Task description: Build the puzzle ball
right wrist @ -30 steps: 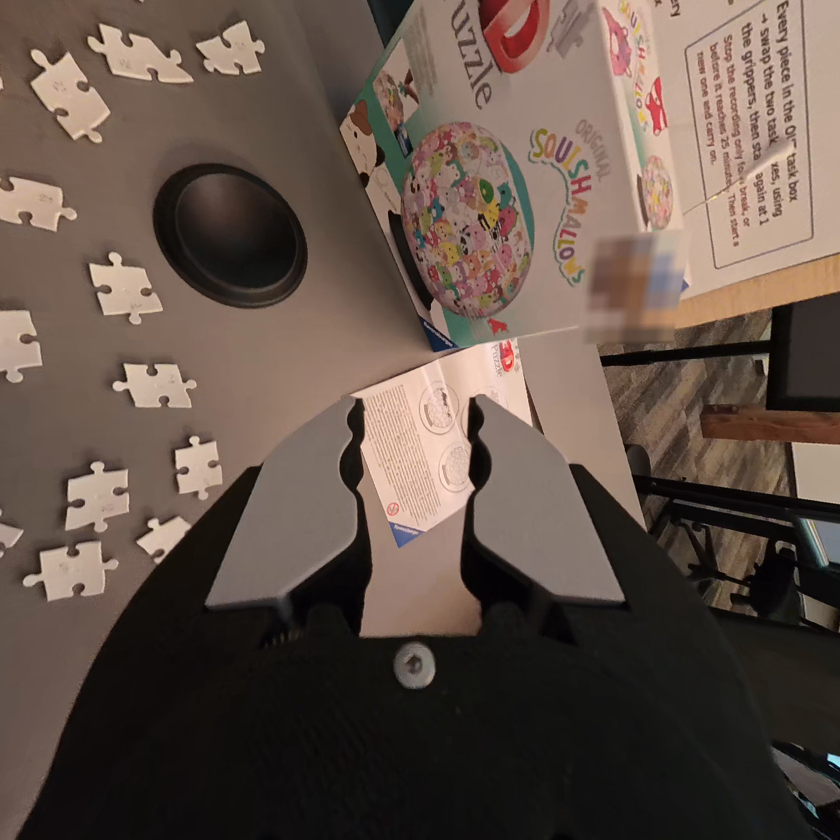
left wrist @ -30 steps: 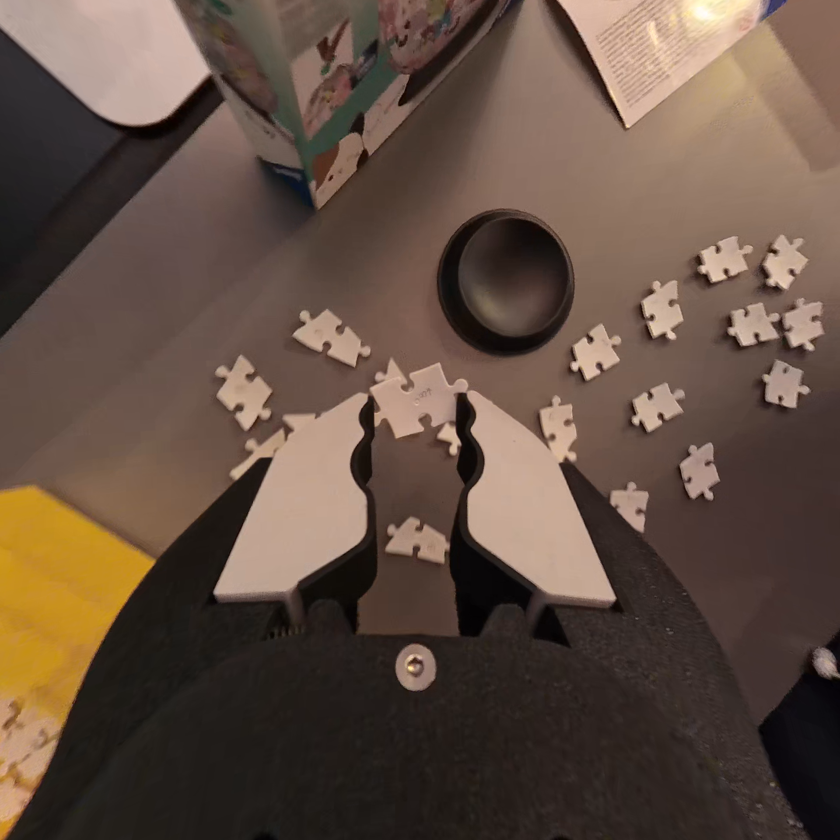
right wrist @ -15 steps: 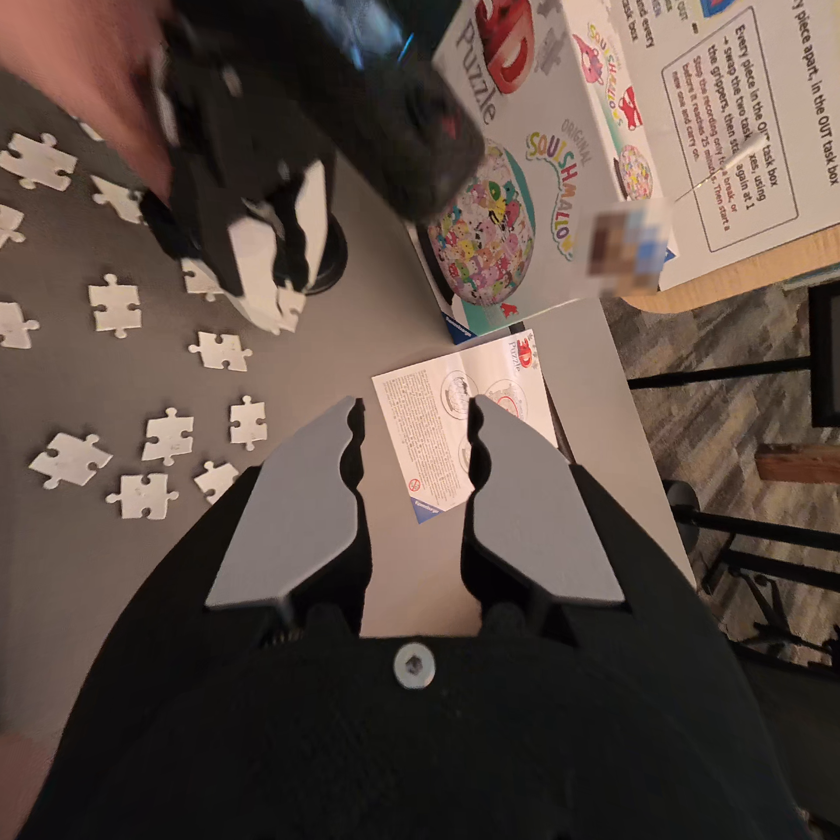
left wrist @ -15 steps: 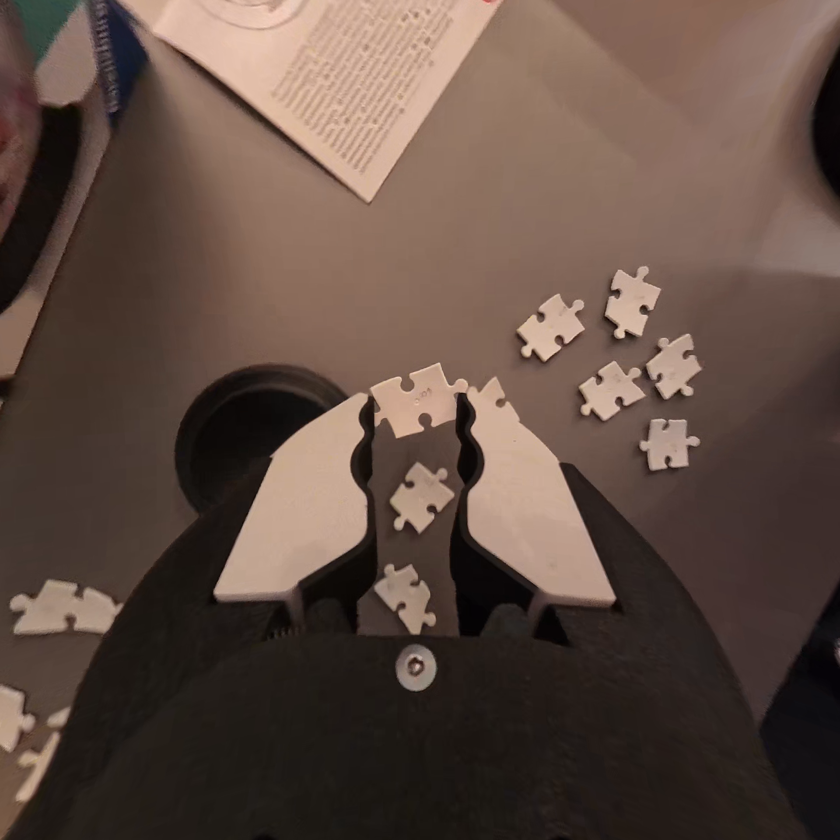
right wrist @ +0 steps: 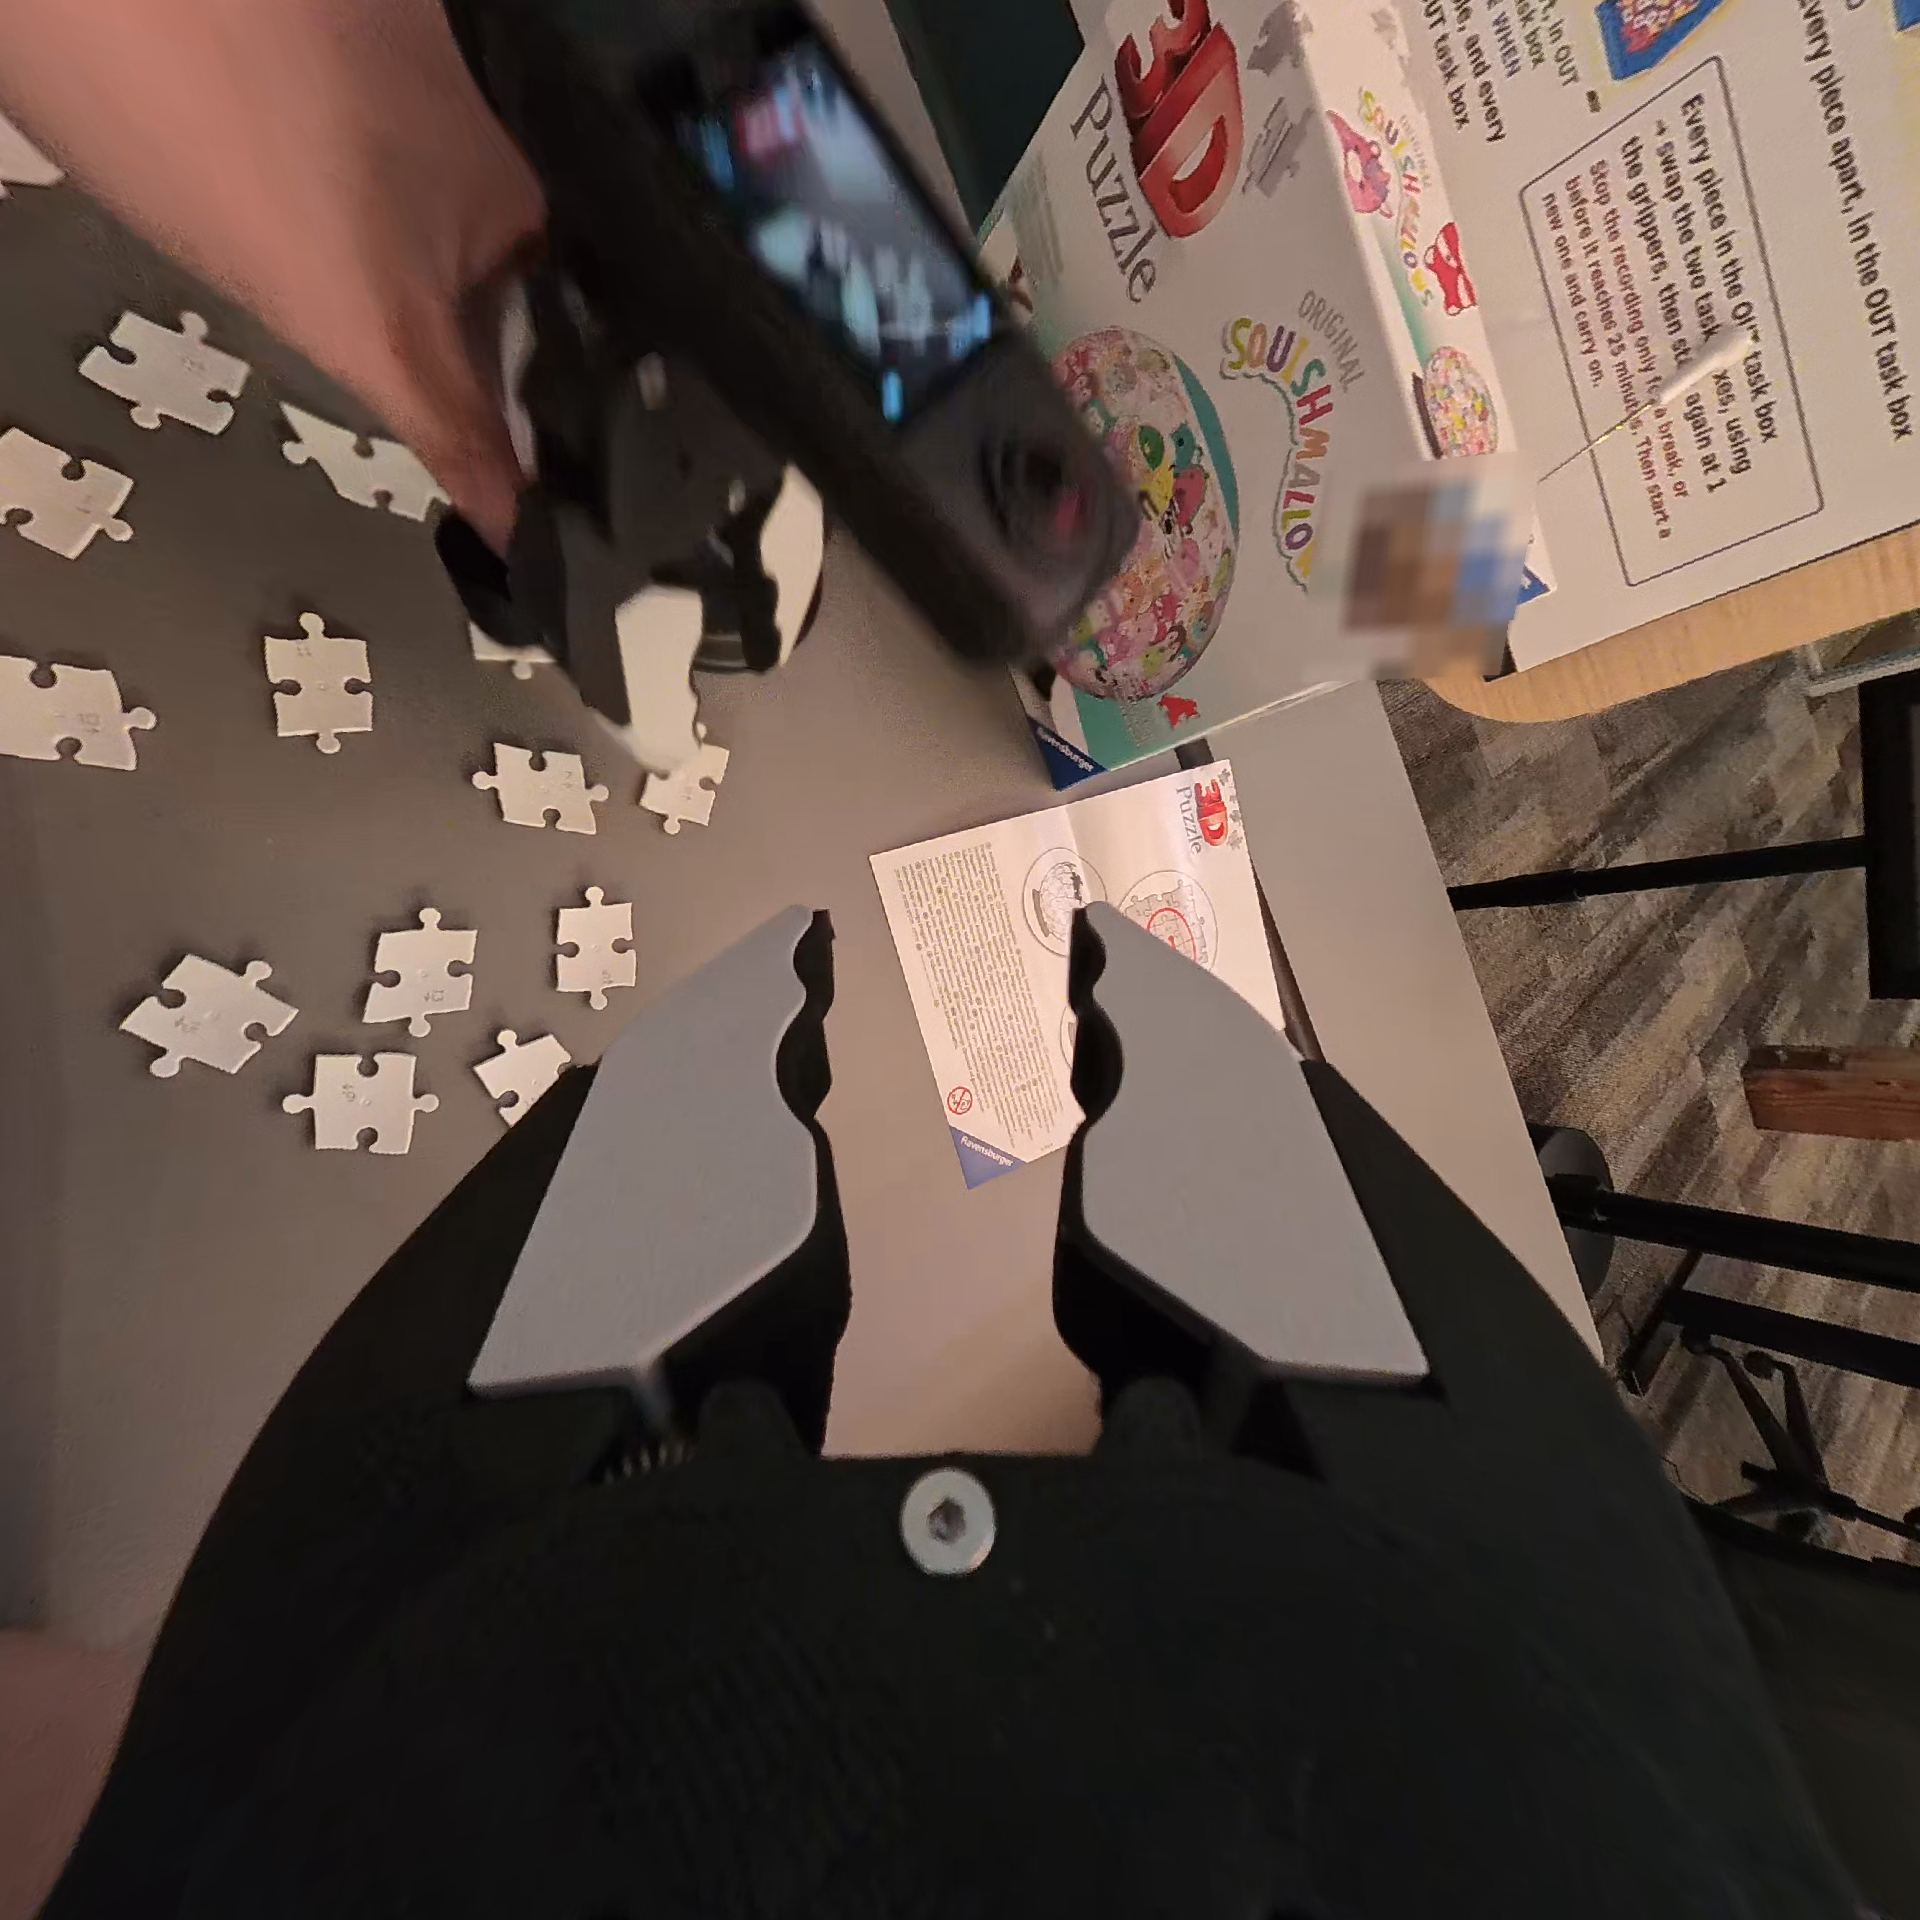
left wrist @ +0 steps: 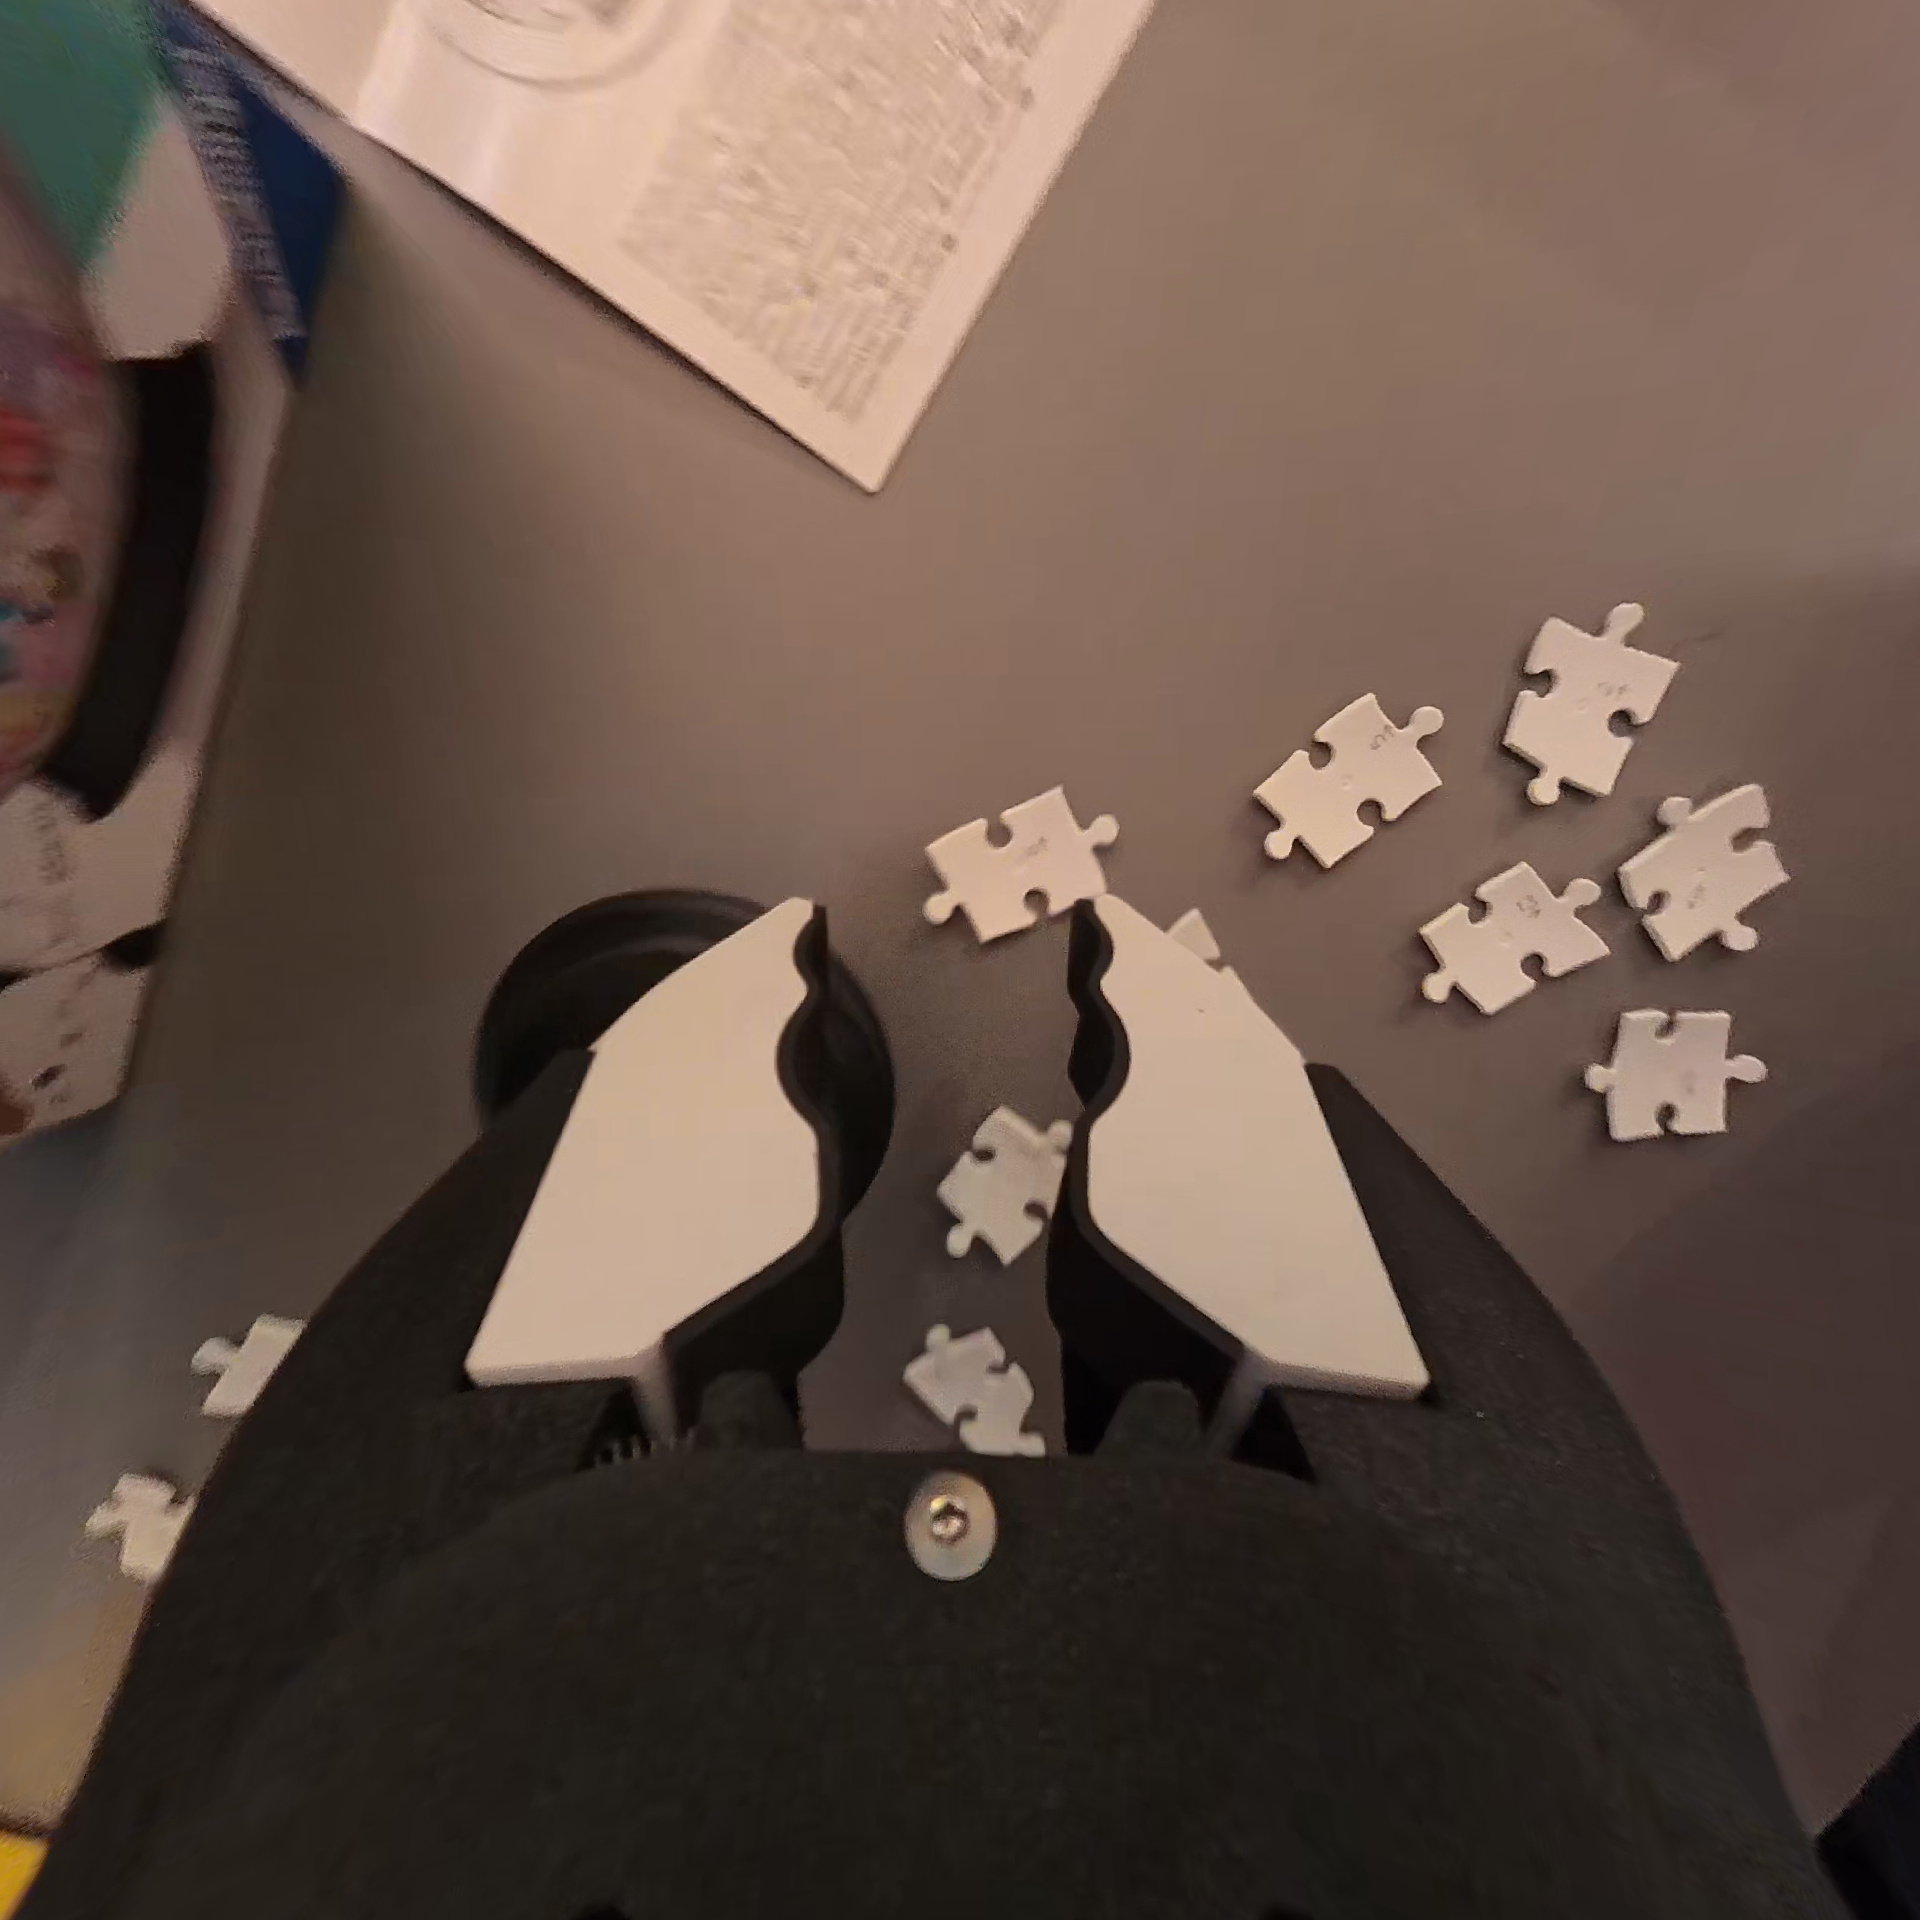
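My left gripper (left wrist: 945,914), jaws apart and empty, above the grey table (left wrist: 1351,468), one white puzzle piece (left wrist: 1020,862) lying just beyond its right fingertip (left wrist: 1112,935); further pieces (left wrist: 1512,937) scattered beside; black stand (left wrist: 540,997) under its left finger; my right gripper (right wrist: 945,920), likewise parted and empty, over the leaflet (right wrist: 987,997).

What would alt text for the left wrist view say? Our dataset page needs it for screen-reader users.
The open left gripper hovers over a grey table, a white puzzle piece lying just past its fingertips. More white pieces are scattered to the right; a black round stand sits behind the left finger and a leaflet lies beyond.
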Tool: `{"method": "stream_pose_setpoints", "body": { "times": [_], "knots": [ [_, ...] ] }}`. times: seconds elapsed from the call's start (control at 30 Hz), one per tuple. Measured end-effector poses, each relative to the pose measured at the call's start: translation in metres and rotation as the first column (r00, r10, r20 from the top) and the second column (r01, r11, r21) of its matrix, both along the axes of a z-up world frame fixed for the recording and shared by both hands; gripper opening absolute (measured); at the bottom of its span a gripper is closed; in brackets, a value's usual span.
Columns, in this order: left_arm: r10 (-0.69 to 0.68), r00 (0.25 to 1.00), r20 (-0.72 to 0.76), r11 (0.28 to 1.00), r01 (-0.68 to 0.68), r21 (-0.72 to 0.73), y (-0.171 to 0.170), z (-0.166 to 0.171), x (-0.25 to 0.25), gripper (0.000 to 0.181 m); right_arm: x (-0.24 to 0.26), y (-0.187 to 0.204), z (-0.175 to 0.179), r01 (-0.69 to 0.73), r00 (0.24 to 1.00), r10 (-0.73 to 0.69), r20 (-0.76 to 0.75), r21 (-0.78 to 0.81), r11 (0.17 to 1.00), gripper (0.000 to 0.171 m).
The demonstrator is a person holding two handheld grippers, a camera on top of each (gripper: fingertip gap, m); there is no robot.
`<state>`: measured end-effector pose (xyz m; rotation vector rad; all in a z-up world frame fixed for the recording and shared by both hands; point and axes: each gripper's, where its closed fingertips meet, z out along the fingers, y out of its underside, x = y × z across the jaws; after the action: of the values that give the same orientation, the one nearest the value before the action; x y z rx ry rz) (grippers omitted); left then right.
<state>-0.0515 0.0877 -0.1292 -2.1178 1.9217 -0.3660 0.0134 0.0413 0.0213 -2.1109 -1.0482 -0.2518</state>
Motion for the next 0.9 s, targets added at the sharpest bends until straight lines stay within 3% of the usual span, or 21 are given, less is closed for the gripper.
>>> {"method": "stream_pose_setpoints", "body": {
  "times": [0.13,0.27,0.4,0.47,0.57,0.7,0.8,0.9],
  "knots": [
    [0.113,0.972,0.205,0.991,-0.125,0.048,0.023,0.072,-0.039,0.044,0.007,-0.002,0.009,0.017,0.999,-0.016,-0.028,0.035,0.999,0.045],
    [0.237,0.892,0.385,0.941,-0.31,0.139,0.058,0.14,-0.129,0.053,0.011,-0.002,0.012,0.028,0.999,-0.026,-0.045,0.05,0.998,0.045],
    [0.348,0.846,0.404,0.866,-0.455,0.208,0.109,0.163,-0.242,0.056,0.011,0.005,0.008,0.034,0.999,-0.032,-0.038,0.044,0.998,0.045],
    [0.38,0.855,0.352,0.859,-0.467,0.209,0.135,0.156,-0.287,0.047,0.01,0.009,0.005,0.035,0.999,-0.034,-0.033,0.034,0.999,0.045],
    [0.434,0.877,0.208,0.861,-0.471,0.19,0.173,0.124,-0.335,0.049,0.008,0.015,-0.001,0.04,0.999,-0.04,-0.021,0.019,0.999,0.045],
    [0.409,0.912,0.037,0.909,-0.411,0.07,0.193,0.065,-0.354,0.049,0.002,0.019,-0.011,0.037,0.999,-0.037,0.006,-0.014,0.999,0.045],
    [0.278,0.954,-0.108,0.957,-0.265,0.119,0.21,0.029,-0.371,0.047,-0.004,0.024,-0.019,0.027,1.0,-0.027,0.016,-0.042,0.999,0.045],
    [0.189,0.951,-0.243,0.978,-0.159,0.135,0.223,0.003,-0.383,0.055,-0.006,0.029,-0.029,0.032,0.999,-0.028,0.046,-0.074,0.997,0.045]
  ]
}}
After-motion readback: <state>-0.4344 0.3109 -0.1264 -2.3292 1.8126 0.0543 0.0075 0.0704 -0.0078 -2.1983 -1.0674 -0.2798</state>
